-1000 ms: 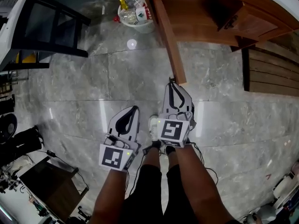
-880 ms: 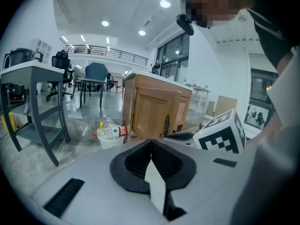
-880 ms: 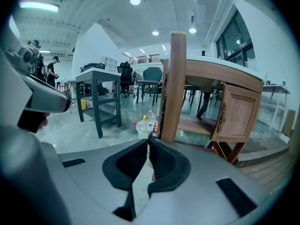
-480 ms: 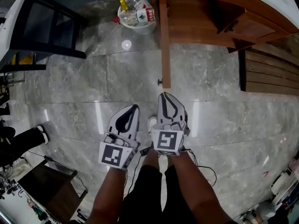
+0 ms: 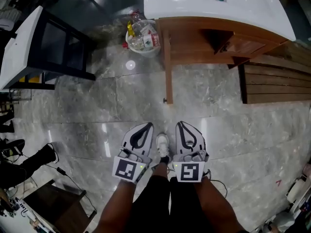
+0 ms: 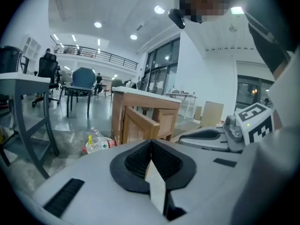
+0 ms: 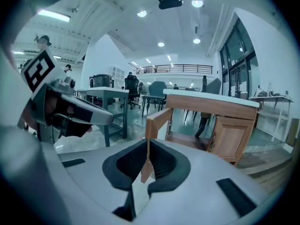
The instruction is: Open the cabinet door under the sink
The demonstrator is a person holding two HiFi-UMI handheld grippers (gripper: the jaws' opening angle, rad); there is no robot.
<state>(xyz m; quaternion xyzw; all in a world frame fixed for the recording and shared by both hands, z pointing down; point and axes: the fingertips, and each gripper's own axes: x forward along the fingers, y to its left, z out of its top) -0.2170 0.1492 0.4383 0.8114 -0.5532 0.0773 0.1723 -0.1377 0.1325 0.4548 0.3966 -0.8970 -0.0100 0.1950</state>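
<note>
Door [image 5: 168, 67] under the sink [image 5: 194, 1] stands wide open. Left gripper [image 5: 143, 130] and right gripper [image 5: 184, 129]: jaws closed, empty, well clear. I judge no further move is needed.

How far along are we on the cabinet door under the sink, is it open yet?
Done: the cabinet door stands swung out, edge-on, from the wooden cabinet under the white sink. In hand: nothing; the left hand-held gripper and right hand-held gripper are shut, empty, and apart from the door. Left: apparently nothing for this door.
</note>
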